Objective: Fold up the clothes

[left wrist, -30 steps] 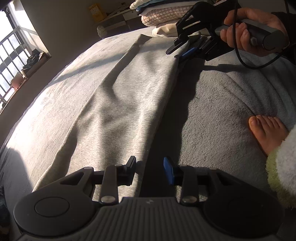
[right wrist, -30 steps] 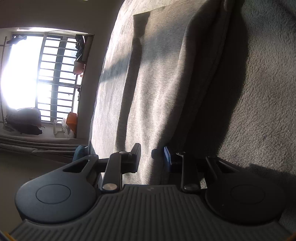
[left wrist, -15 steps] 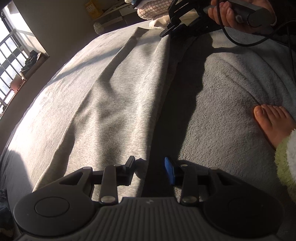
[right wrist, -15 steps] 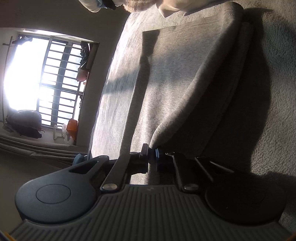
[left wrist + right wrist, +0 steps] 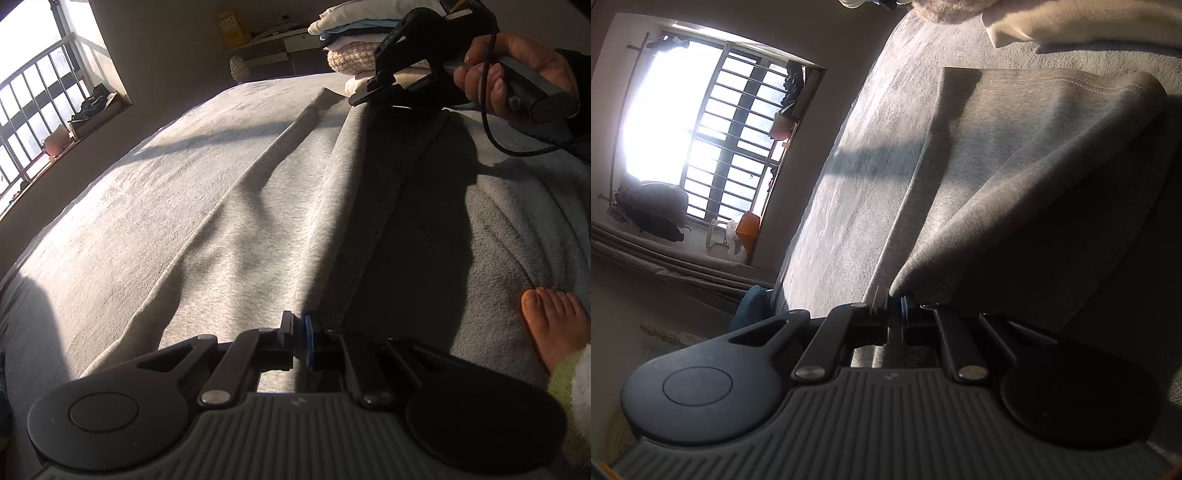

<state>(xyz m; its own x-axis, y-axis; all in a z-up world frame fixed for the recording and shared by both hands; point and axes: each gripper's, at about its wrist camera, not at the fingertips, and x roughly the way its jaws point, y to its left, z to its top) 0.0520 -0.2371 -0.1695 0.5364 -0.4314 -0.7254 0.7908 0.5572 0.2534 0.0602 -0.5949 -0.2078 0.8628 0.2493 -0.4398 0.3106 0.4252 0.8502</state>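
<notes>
Left wrist view: the left gripper (image 5: pixel 300 341) has its jaws pressed together on the near edge of the grey garment (image 5: pixel 258 206), pinching a fold of the cloth between the black pad and the blue one. From that pinch the garment runs away from the gripper as a long strip across the grey fleece blanket (image 5: pixel 509 229) that covers the bed, its raised edge lifted into a ridge that casts a dark shadow on the blanket to the gripper's right. At the far end of that ridge the right gripper (image 5: pixel 373 92), held in a person's hand (image 5: pixel 517 74) with a black cable hanging from it, grips the other end of the same edge. Just beyond it lies a stack of folded clothes (image 5: pixel 354 40). Right of the left gripper, near the frame edge, a bare foot (image 5: pixel 554 325) rests on the blanket.

Right wrist view: the right gripper (image 5: pixel 894 314) is clamped on a corner of the grey garment (image 5: pixel 1015 147), the cloth rising from the jaws in a lifted fold with a stitched hem at its far end. Left of the gripper, well apart, stands a barred window (image 5: pixel 713 136) in bright light.
</notes>
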